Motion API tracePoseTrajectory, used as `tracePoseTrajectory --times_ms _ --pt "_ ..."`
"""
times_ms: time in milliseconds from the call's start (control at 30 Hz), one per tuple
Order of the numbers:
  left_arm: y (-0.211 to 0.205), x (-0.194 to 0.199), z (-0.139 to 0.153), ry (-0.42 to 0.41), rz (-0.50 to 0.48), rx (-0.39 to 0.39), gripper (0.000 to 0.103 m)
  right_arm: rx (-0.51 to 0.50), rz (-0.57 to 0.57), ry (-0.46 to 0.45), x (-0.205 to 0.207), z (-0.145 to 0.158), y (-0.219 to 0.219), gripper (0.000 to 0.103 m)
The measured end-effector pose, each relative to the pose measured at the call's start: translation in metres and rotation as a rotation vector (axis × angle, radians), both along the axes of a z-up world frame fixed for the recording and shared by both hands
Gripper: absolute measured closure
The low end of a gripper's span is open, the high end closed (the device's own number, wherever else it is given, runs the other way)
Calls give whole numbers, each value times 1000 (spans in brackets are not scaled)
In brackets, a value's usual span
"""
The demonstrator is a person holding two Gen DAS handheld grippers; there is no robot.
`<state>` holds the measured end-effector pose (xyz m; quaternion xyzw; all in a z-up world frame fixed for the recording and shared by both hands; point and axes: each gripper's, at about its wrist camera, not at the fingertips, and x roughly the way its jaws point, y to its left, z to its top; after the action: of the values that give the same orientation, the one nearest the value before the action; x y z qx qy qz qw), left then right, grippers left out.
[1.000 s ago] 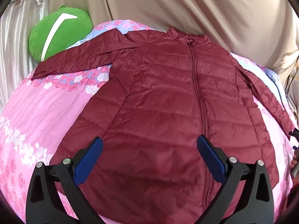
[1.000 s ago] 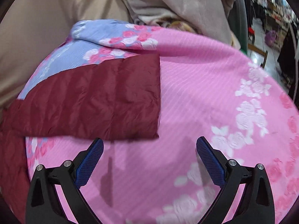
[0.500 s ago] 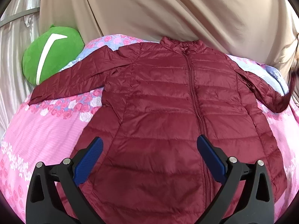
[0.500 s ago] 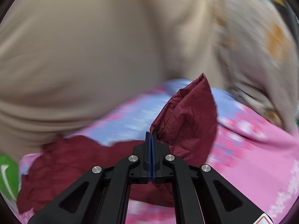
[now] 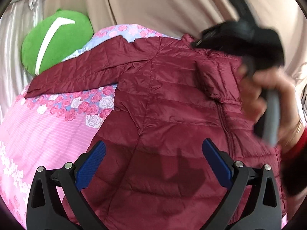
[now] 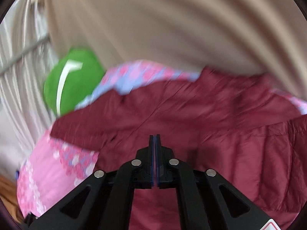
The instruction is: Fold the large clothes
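Jacket (image 5: 172, 99), maroon quilted, zip front up, lies spread on pink floral bedspread (image 5: 48, 126); one sleeve reaches toward green cushion (image 5: 55, 40) at the bedspread's far corner, the other sleeve is folded across the chest. Left gripper (image 5: 153, 163): released, blue pads wide apart above the jacket's hem, nothing between them. Right gripper (image 6: 154, 143): jaws nearly together and parting slightly, no cloth seen between them, over the jacket's chest. Hand (image 5: 268, 95) grips the right gripper's handle. Beige curtain (image 5: 163, 5) hangs behind the bedspread.
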<state>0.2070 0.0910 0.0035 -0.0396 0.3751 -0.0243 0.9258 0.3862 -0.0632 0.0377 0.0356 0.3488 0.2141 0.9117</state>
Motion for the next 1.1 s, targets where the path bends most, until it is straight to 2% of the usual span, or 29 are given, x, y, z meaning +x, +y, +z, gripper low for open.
tracePoseTrajectory --times_ms 67,133,200,233,300,400,500,567,600,633,667,700,733,767,800,833,900,1000,1100 --pt "3 10 -4 23 -10 -33 5 -1 41 17 -8 -12 9 85" --pt "5 24 -7 51 -39 -95 5 28 57 -7 -19 -8 -1 65" --pt "2 35 -8 64 -60 -145 5 60 24 -104 -44 14 -30 47" --pt "-1 42 -8 67 -79 -166 5 50 -3 -139 -51 20 -48 43" --pt "-12 65 -10 83 -119 -188 5 -27 -116 -230 -69 33 -88 39" --pt "-32 105 -19 128 -162 -229 5 -116 -307 -253 -88 31 -162 37" --pt "-52 140 -35 201 -184 -281 5 -89 -464 -160 -100 7 -239 36" --pt "-64 157 -43 236 -199 -298 7 7 -523 -56 -107 -16 -286 36" --pt "-70 161 -43 223 -198 -280 15 80 -542 -4 -110 -30 -308 36" --pt "-75 165 -42 207 -211 -262 38 126 -552 26 -113 -41 -318 36" --pt "-80 168 -38 193 -238 -246 57 193 -563 63 -115 -53 -333 35" --pt "-82 172 -35 197 -261 -252 89 253 -567 90 -115 -63 -344 35" --pt "-80 177 -31 206 -281 -287 97 285 -566 104 -115 -68 -348 35" --pt "-72 182 -22 194 -278 -318 97 321 -559 119 -113 -77 -349 35" --pt "-66 184 -12 163 -271 -315 99 342 -551 128 -111 -81 -350 35" --pt "-55 184 5 96 -244 -280 100 352 -543 132 -109 -83 -348 35" --pt "-35 187 27 21 -202 -243 100 365 -512 139 -103 -85 -341 35" --pt "-14 197 35 -14 -154 -199 100 409 -461 164 -89 -89 -329 35" --pt "-19 210 17 30 -150 -157 100 440 -448 220 -68 -100 -319 35"
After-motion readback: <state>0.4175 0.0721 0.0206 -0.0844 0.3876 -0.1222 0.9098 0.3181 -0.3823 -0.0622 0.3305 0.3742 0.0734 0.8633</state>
